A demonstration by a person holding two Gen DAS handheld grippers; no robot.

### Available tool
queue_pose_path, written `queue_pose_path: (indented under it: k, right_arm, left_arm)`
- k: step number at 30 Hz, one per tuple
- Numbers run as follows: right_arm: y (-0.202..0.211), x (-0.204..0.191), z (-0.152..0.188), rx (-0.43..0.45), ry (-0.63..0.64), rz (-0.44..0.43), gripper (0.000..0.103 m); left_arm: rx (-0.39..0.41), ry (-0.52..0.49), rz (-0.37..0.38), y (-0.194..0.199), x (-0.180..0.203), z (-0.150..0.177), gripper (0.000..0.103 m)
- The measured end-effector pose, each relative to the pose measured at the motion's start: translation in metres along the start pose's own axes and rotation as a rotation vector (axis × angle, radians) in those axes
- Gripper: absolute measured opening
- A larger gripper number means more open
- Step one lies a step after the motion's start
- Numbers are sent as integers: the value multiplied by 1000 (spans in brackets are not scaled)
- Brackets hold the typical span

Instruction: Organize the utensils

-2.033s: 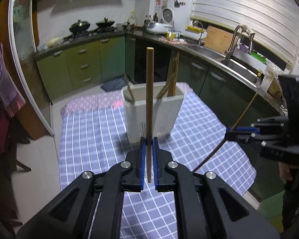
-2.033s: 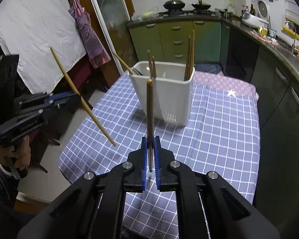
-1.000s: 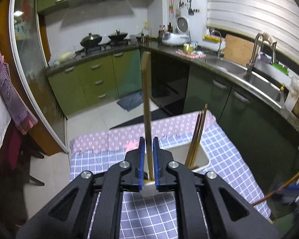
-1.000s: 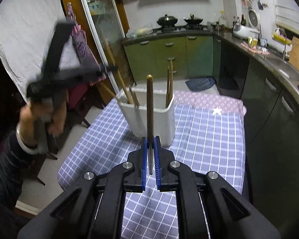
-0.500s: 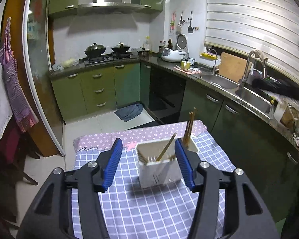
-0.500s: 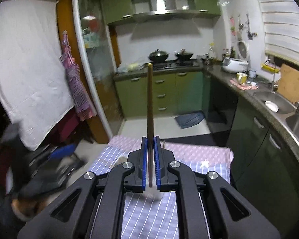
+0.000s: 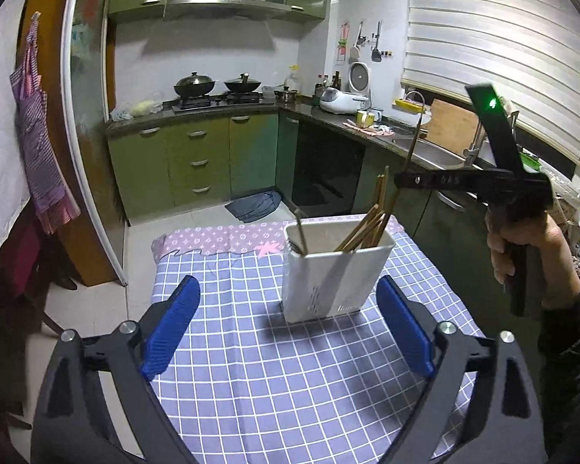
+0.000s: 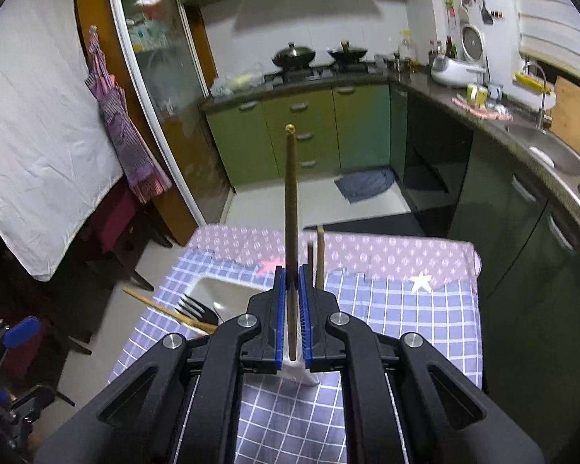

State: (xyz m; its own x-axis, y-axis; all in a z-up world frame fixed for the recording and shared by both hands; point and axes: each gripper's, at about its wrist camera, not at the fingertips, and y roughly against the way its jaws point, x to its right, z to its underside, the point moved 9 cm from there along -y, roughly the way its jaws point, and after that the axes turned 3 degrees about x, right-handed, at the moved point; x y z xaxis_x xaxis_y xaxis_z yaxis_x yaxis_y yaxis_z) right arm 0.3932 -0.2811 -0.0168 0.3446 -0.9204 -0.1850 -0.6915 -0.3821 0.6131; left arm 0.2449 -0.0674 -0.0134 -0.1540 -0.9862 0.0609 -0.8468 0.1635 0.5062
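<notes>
A white utensil holder [image 7: 334,274] stands on the blue checked tablecloth [image 7: 290,367] with several wooden chopsticks [image 7: 363,228] in it. My left gripper [image 7: 286,328] is open and empty, pulled back from the holder. My right gripper [image 8: 291,305] is shut on a dark wooden chopstick [image 8: 290,201] held upright right above the holder [image 8: 220,294]. It also shows in the left wrist view [image 7: 402,181], above the holder's right side. A black fork [image 8: 193,307] and a lighter chopstick [image 8: 166,307] lie in the holder.
The small table [image 8: 425,309] has a pink patterned cloth [image 7: 220,237] at its far edge. Green kitchen cabinets [image 7: 197,158] and a dark counter with a sink [image 7: 425,150] run behind and to the right. A purple apron [image 7: 38,131] hangs at the left.
My left gripper let its chopstick go into the holder, opened wide and drew back. My right gripper carried its chopstick up over the holder.
</notes>
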Motion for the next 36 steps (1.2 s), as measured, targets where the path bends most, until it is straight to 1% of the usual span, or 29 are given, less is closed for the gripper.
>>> queue_pose_path:
  k: [3,5,8,11,13,15,16,17,18,19,21,22,25,28,31,35,36]
  right_arm:
    - [-18,1,17,-38,1,6,8]
    - [-25,1,27,-54,5,6,8]
    - [-31,1,38,-60,2,5,17]
    - [-20,1,45,-36,-4,10,18]
    - [-3,1,56,-3,-12,13,25]
    - [16,0,74,26,-11,7,38]
    - [22,-1,82,34,-13,3,41]
    - [30,-2,99,47,-20,-5,51]
    - [35,-3,110,54,-25,-9,64]
    - [41,-4,122,66,-30,-12,72]
    - [55,-2,148,102,-42,8,95]
    - [63,1,162,126,-47,27,98]
    - [89,6,183,184,-56,51,98]
    - [121,6,197,230,-38,82,98]
    - [151,0,207,267,-10,106,98]
    - [193,-12,219,313,4,111,98]
    - [202,-16,222,314,10,112,98]
  left_arm:
    - [-10,28,11,0,0,12,89]
    - [-8,46,19,1,0,16,91]
    - [17,51,0,4,-1,22,94]
    - [19,31,-21,4,0,29,96]
    - [15,28,-26,3,-2,36,96]
    - [12,31,-25,2,-6,43,96]
    - [8,34,-26,0,-7,48,96]
    - [3,38,-23,-3,-8,55,96]
    - [-2,42,-17,-6,-8,61,96]
    - [-12,47,-14,-10,-9,68,96]
    - [-38,56,-4,-18,-7,81,96]
    - [-49,63,2,-21,-6,87,96]
    - [-55,74,-7,-20,-4,100,96]
    - [-25,87,-37,-5,-7,105,96]
    - [3,111,-41,25,-9,108,96]
    - [19,96,-79,59,-8,116,96]
    - [20,90,-76,65,-6,119,96]
